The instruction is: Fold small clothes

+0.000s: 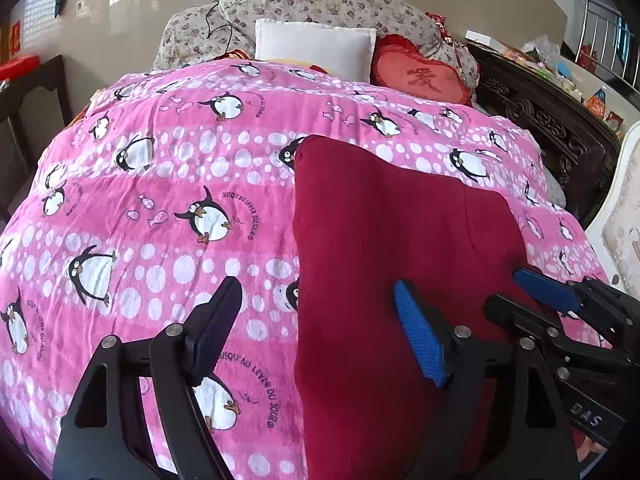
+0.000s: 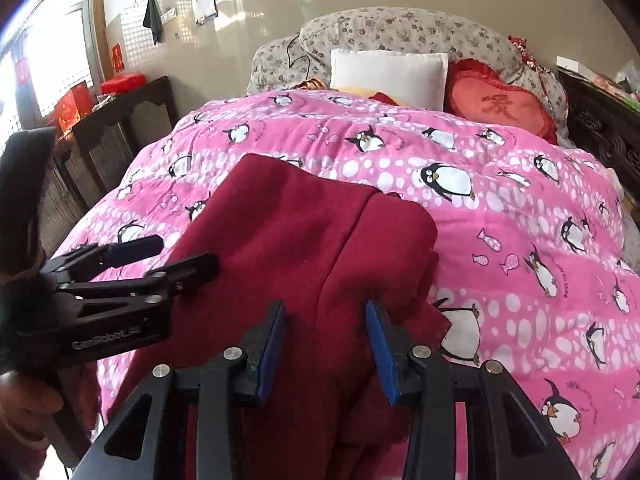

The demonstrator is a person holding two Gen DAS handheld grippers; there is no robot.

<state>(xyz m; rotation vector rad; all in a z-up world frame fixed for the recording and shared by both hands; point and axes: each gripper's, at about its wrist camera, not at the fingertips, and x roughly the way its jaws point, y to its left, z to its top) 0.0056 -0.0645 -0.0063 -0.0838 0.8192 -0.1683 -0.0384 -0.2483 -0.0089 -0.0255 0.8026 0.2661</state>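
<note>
While both claws hang over the foot of the bed, neither one pinches anything. The left gripper (image 1: 316, 312) stands spread wide: its dark finger (image 1: 218, 320) sits over the pink penguin quilt (image 1: 160, 184) and its blue-padded finger (image 1: 418, 332) over the dark red garment (image 1: 380, 220), so the garment's left edge runs up between them, with no pad seen pressing on cloth. The right gripper (image 2: 326, 340) is parted about halfway, both blue pads (image 2: 380, 344) poised above the garment (image 2: 288, 232), framing a raised fold that runs away from the camera; whether the pads brush the fabric cannot be told, but nothing is clamped.

The two tools sit just beside each other. In the right wrist view the left gripper (image 2: 160, 256) reaches in from the left, carried by a hand (image 2: 24, 408) at the frame's edge.

The garment lies partly folded on the near half of the quilt, one layer lapped over another, its far edge straight across.

Beyond it, at the head of the bed, a white pillow (image 1: 316, 50) leans beside a red heart-shaped cushion (image 1: 420, 76), both backed by a floral bolster (image 1: 320, 0). A dark carved wooden frame (image 1: 552, 124) borders the bed's right side.
</note>
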